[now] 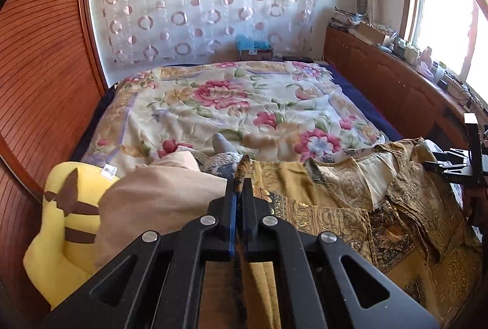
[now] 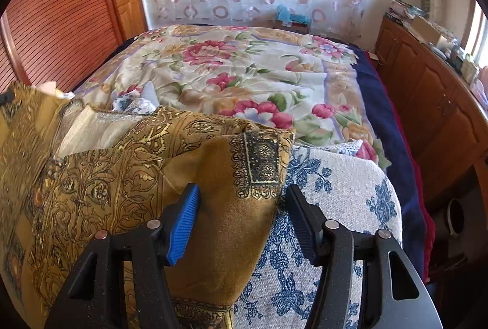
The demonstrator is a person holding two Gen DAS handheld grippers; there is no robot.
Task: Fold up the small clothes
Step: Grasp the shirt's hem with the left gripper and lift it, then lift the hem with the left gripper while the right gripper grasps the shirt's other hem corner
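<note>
Left gripper [image 1: 243,181] pinching gold garment [image 1: 320,207], right gripper [image 2: 241,198] agape

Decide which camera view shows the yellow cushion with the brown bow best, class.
The left wrist view. There the yellow cushion sits in plain sight at the lower left, beside a beige pillow, with its brown bow visible. The right wrist view does not show it at all.

1 gold garment [image 1: 335,207], 2 hand-held grippers [image 1: 243,185] [image 2: 241,207]
</note>
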